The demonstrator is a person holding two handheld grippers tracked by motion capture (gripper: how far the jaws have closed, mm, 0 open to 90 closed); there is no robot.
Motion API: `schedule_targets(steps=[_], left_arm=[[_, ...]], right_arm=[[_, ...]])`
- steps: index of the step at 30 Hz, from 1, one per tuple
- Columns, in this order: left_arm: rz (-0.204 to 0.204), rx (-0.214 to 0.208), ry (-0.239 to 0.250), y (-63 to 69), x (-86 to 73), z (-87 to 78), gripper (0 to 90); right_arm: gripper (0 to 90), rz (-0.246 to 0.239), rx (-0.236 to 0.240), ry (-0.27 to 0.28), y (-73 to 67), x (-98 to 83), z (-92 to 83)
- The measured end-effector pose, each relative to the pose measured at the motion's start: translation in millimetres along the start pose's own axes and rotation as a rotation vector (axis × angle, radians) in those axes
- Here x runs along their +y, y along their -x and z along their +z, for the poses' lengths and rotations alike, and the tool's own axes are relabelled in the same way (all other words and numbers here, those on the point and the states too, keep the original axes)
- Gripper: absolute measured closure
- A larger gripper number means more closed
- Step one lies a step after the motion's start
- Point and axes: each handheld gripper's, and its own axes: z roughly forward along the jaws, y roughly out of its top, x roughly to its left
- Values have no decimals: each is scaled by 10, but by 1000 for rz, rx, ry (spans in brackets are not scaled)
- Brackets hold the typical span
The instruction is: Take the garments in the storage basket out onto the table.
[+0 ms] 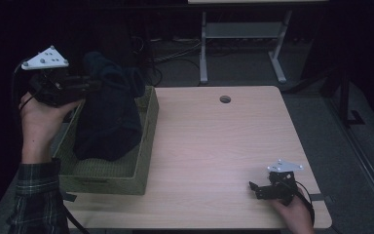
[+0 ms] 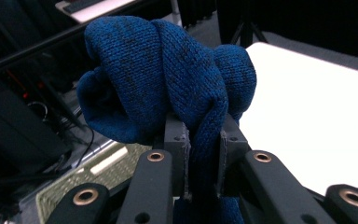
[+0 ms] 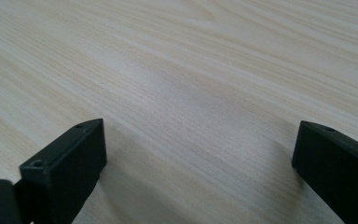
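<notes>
Dark room, pale wooden table (image 1: 209,146). My left gripper (image 2: 204,161) pinches a soft, floppy dark blue knitted cloth (image 2: 168,74) by a bunched fold; my right gripper (image 3: 198,154) rests spread wide.

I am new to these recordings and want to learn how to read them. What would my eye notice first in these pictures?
First, the dark blue knitted cloth: the left claw pinches a fold of it and holds it up above the green woven basket at the table's left side. Next, the bare pale wooden table with a round hole near its far edge. Last, the right claw rests open near the front right corner, gripping nothing.
</notes>
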Motion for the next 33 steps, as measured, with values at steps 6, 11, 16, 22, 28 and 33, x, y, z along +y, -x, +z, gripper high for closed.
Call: schedule_targets(steps=[6,11,16,22,28,33], left_arm=[[-2,-23,46,34,110,-30,781],[-13,-61,84,89,167,16,783],[-10,-95,117,190,250,79,784],[-13,-136,163,306,347,168,785],[-3,-181,197,432,471,252,786],[2,-208,210,532,529,348,786]], right_arm=[[26,3,-1,-2,-2,0,-1],[26,4,1,-2,-3,0,-1],[26,-1,-1,0,0,0,0],[26,-2,0,0,1,0,-1],[26,1,2,1,0,0,0],[26,0,1,0,0,0,-1]])
